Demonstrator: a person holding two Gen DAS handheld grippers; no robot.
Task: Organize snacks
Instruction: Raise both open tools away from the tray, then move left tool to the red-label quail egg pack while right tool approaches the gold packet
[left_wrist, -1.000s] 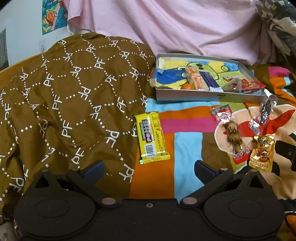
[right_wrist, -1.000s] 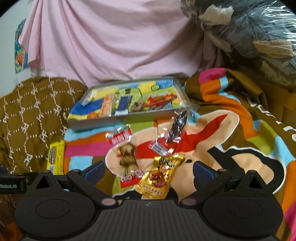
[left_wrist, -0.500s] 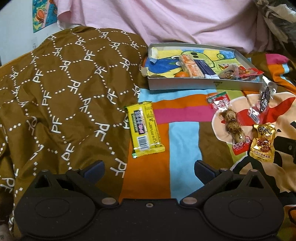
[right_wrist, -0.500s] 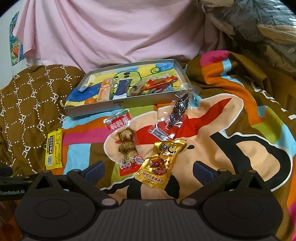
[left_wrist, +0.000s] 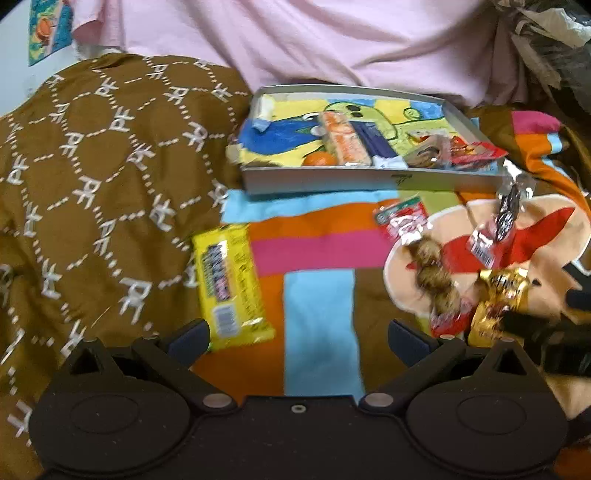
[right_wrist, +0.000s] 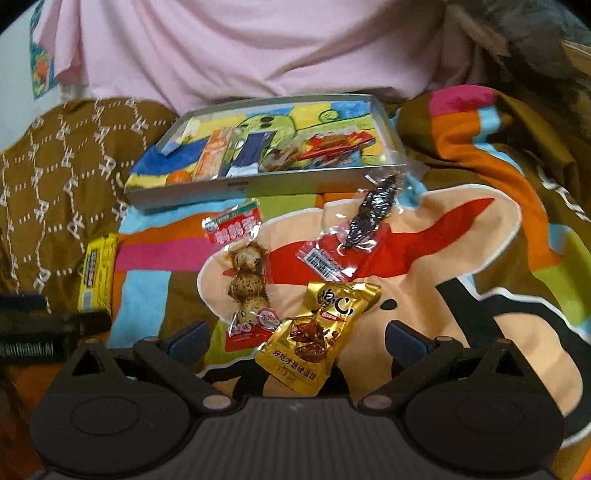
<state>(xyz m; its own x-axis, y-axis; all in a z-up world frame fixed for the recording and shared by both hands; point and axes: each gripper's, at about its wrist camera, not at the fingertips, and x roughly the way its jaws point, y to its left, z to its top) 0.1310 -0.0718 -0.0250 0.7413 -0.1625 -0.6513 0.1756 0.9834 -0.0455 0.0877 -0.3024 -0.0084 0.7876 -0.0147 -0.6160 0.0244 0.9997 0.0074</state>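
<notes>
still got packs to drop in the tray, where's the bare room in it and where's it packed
The tray is bare along its far half and left end, over the yellow and blue drawing. It is crowded along the near wall: the orange pack, the blue pack and the red pack. Outside, the blanket between the yellow bar and the egg pack is free.

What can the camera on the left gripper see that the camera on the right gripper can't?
Only the left wrist view shows the left gripper, open, and the yellow snack bar whole, with much more of the brown patterned cloth.

Only the right wrist view shows the right gripper, open, the gold snack pack whole between its fingers, and the blanket's far right side.

Both show the gray tray holding snacks, the clear pack of brown balls, the dark snack in clear wrap and the pink cloth behind.
</notes>
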